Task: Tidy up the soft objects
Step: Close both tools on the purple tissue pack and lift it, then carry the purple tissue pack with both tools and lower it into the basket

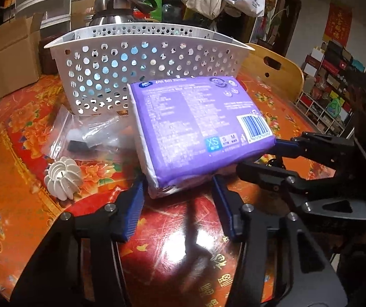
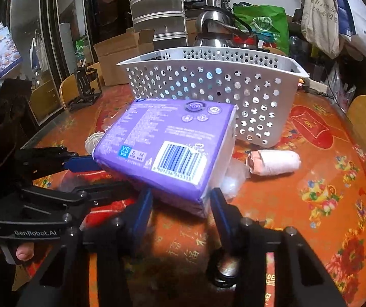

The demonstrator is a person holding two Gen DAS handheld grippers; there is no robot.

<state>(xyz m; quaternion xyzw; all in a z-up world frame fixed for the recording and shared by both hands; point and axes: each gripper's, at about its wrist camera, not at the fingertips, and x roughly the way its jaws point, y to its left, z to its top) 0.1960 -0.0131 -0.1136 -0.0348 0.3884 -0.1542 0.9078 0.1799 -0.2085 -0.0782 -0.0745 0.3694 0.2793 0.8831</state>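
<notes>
A purple soft tissue pack (image 1: 195, 128) is held tilted above the table, in front of a white perforated basket (image 1: 142, 58). My left gripper (image 1: 178, 186) is closed on the pack's near corner. My right gripper (image 2: 180, 199) is closed on its other near corner (image 2: 167, 148). Each gripper shows in the other's view: the right one at the right (image 1: 280, 153), the left one at the left (image 2: 86, 168). The basket (image 2: 208, 84) stands just behind the pack. A rolled pink and white cloth (image 2: 275, 162) lies on the table to the pack's right.
A clear plastic bag with small parts (image 1: 91, 133) and a white ribbed ball (image 1: 63, 176) lie left of the pack. A steel kettle (image 1: 116, 2), cardboard boxes (image 1: 6, 53) and a wooden chair (image 1: 275, 69) ring the red patterned table (image 2: 310, 204).
</notes>
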